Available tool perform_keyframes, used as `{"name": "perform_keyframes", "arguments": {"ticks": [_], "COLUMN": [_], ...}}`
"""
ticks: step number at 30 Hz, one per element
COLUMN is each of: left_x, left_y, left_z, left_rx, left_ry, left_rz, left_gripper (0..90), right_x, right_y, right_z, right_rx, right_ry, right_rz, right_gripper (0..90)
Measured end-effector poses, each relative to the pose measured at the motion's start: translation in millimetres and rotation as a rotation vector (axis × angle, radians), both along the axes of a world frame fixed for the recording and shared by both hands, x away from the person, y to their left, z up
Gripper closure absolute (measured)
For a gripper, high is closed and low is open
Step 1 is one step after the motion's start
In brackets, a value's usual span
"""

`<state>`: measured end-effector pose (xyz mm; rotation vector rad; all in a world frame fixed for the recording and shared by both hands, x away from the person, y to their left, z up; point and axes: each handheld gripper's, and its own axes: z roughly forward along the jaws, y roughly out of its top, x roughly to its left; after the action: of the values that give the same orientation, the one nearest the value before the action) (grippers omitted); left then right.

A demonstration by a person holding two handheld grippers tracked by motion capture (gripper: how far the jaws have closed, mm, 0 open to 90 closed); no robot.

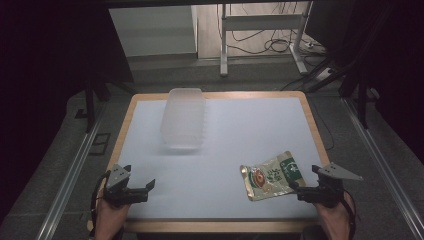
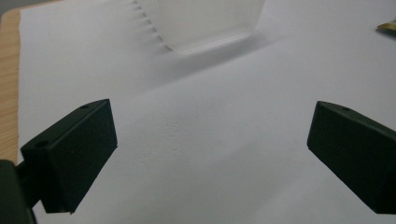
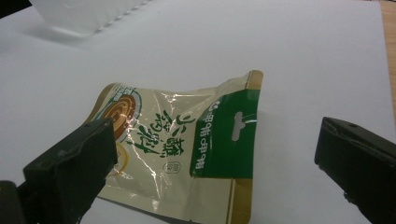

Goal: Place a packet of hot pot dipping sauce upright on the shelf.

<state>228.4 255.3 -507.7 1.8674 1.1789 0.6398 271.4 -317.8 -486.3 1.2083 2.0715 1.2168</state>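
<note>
your right gripper (image 1: 296,188) hovers wide open at the snack pouch (image 1: 271,175), near right; left gripper (image 1: 145,189) open too.

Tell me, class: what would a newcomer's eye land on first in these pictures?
Probably the shiny green and cream snack pouch lying flat on the white table near its right front edge, with the open right gripper just before it. Next comes the clear plastic box toward the back left. The left gripper waits open over bare table.

Clear plastic tub (image 1: 183,118), perhaps lidded.
</note>
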Motion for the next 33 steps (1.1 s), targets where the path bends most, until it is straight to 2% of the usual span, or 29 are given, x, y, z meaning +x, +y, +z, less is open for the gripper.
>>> {"name": "perform_keyframes", "arguments": {"ticks": [5,10,15,18,24,33], "left_x": [-1.0,1.3,0.7,0.6,0.4,0.9], "left_y": [-2.7,-1.7,-0.9,-1.4,-3.7,-4.6], "left_z": [-0.5,-5.9,-5.9,-6.3,-6.1,-6.2], "left_rx": [0.017,0.000,-0.002,-0.009,-0.006,-0.006], "left_ry": [-0.017,-0.024,-0.043,-0.054,-0.054,-0.042], "left_rz": [0.005,0.006,0.006,-0.012,-0.027,-0.019], "left_gripper": [1.1,0.0,0.0,0.0,1.0,1.4], "right_x": [-1.2,-1.4,-1.1,-1.1,-1.1,1.0], "right_y": [0.2,-0.4,3.1,3.9,4.8,5.4], "right_z": [1.4,0.1,-1.0,-1.2,-1.1,-0.4], "right_rx": [0.000,-0.031,-0.047,-0.057,-0.070,-0.090], "right_ry": [-0.002,0.026,0.033,0.033,0.035,0.049], "right_rz": [0.003,-0.003,0.007,0.010,0.006,-0.006], "right_gripper": [0.0,0.0,0.0,0.0,0.0,0.0]}}
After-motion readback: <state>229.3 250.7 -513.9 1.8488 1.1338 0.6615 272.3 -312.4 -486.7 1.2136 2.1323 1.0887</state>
